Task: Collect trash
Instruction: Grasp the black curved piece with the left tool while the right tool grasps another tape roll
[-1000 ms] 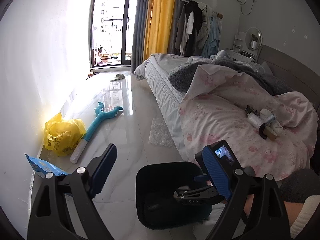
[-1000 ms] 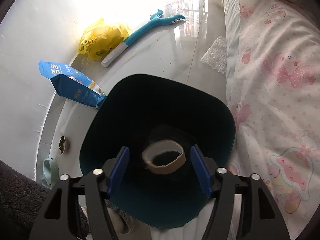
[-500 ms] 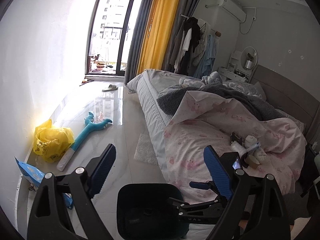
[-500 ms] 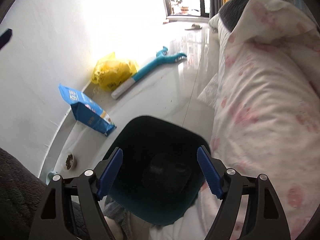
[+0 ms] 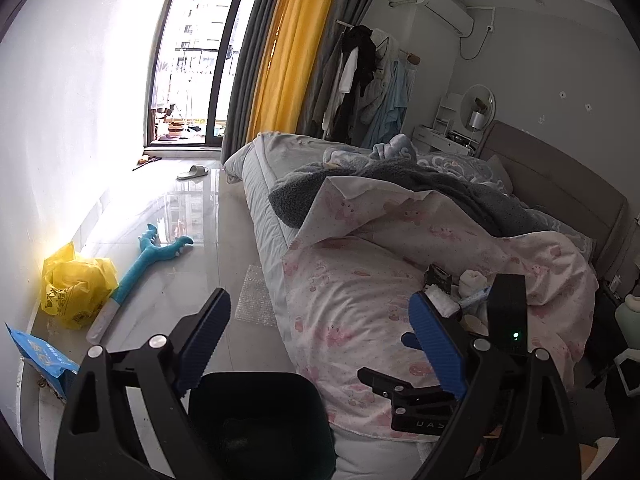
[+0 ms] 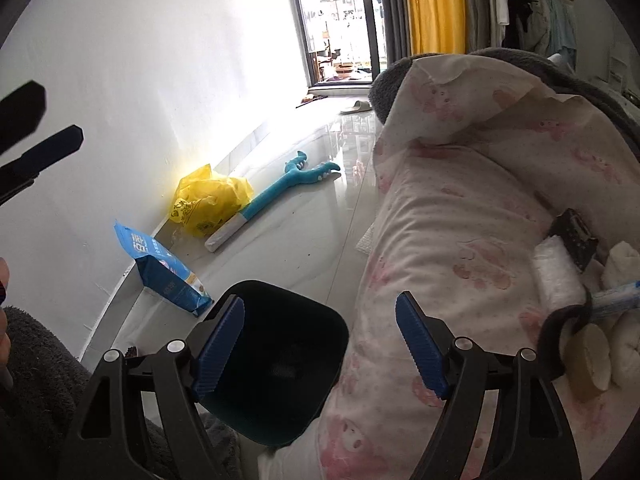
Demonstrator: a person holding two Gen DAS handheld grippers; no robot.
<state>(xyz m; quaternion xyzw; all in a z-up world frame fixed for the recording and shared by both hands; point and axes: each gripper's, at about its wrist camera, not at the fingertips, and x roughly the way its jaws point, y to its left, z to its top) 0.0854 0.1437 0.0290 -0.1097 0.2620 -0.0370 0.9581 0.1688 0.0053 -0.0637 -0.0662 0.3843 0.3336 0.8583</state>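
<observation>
A dark trash bin [image 6: 276, 408] stands on the floor against the bed; it also shows low in the left wrist view, where the bin [image 5: 256, 420] sits beneath my left gripper. My right gripper [image 6: 320, 304] hangs open above the bin's rim, nothing between its blue pads. To its right, trash lies on the pink duvet: a black packet [image 6: 574, 240], a white wrap roll [image 6: 558, 272], a tape roll [image 6: 588, 356] and a blue tube [image 6: 616, 298]. My left gripper [image 5: 320, 304] is open and empty, with that trash pile [image 5: 448, 296] just past its right finger.
Along the white wall lie a yellow bag [image 6: 208, 204], a blue pouch [image 6: 164, 272] and a teal toy grabber [image 6: 276, 196]. A bubble-wrap sheet [image 5: 256, 300] lies on the floor by the bed [image 5: 264, 216]. A slipper [image 5: 192, 172] sits near the balcony door.
The tape ring between the right gripper's pads is gone from them, and the jaws stand wider. Both grippers rose and tipped up from the bin toward the bed.
</observation>
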